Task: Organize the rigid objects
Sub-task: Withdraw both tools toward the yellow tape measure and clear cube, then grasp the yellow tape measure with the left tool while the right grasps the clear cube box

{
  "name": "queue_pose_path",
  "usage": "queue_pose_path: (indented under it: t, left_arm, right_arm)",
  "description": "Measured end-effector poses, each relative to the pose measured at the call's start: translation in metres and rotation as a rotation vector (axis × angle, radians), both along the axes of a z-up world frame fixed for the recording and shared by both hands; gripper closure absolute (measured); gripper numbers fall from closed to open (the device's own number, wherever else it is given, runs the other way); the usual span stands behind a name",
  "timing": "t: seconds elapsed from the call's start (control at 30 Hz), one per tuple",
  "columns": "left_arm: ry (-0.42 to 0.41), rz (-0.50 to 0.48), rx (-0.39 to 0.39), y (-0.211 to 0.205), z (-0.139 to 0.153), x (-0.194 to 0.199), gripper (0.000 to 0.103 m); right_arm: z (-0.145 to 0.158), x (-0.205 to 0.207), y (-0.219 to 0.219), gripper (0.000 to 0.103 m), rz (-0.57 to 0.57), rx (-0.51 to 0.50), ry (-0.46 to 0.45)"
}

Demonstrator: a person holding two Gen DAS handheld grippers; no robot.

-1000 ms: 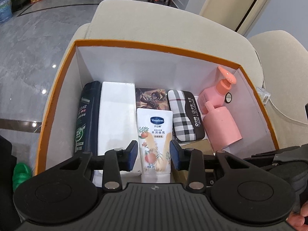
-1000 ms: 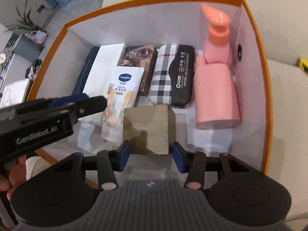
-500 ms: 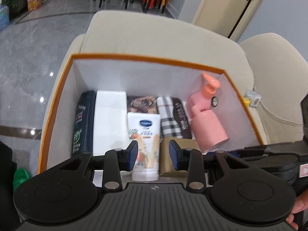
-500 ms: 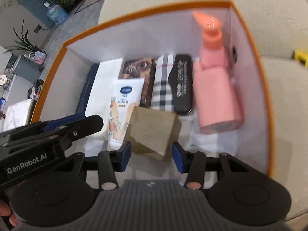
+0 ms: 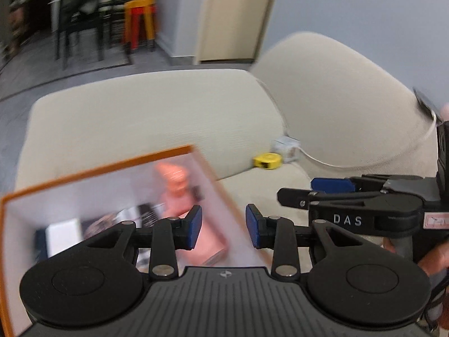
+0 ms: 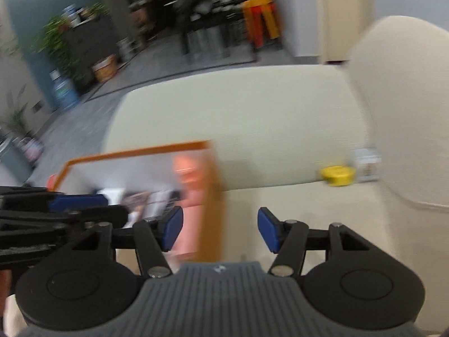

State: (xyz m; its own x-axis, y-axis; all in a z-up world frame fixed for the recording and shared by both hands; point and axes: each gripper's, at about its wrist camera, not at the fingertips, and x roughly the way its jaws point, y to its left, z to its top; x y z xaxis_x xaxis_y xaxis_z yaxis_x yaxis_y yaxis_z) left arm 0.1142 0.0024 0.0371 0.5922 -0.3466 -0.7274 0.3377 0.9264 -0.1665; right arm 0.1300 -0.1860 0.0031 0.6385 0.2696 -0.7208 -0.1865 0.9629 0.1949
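An orange-rimmed white box (image 5: 98,168) stands on the beige sofa, blurred, at lower left in both views (image 6: 134,151). A pink pump bottle (image 5: 179,196) lies inside it at the right, with other blurred items to its left. My left gripper (image 5: 223,227) is open and empty above the box's right edge. My right gripper (image 6: 220,229) is open and empty, over the box's right wall (image 6: 210,196). The right gripper also shows at the right of the left wrist view (image 5: 331,188).
A yellow tape measure (image 5: 266,160) and a small white box (image 5: 286,146) lie in the sofa corner; the tape measure also shows in the right wrist view (image 6: 336,175). A white cable (image 5: 322,163) runs along the right cushion. Chairs and coloured stools (image 5: 139,19) stand behind.
Both grippers have pulled back, risen and swung right, away from the box. The brown block that was between my right fingers now stays out of sight. Both views are motion-blurred.
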Motion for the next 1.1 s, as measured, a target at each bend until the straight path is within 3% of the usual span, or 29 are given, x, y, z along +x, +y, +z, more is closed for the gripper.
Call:
queue_pose_path:
  t: [0.27, 0.57, 0.73, 0.93, 1.1]
  left_arm:
    - [-0.046, -0.213, 0.118, -0.087, -0.028, 0.05, 0.063]
    - [-0.062, -0.474, 0.316, -0.162, -0.082, 0.118, 0.061]
    - [-0.081, -0.6, 0.438, -0.195, -0.12, 0.145, 0.059]
    - [-0.065, -0.657, 0.502, -0.212, -0.153, 0.169, 0.059]
    - [-0.115, -0.67, 0.53, -0.217, -0.165, 0.171, 0.049]
  right_arm:
    - [-0.038, 0.026, -0.09, 0.044, -0.225, -0.02, 0.018]
    - [-0.085, 0.066, -0.125, 0.044, -0.421, 0.094, 0.015]
    - [-0.104, 0.08, -0.138, 0.047, -0.46, 0.15, 0.004]
    - [-0.117, 0.095, -0.143, 0.049, -0.452, 0.21, 0.024]
    - [-0.119, 0.096, -0.146, 0.049, -0.465, 0.25, 0.025]
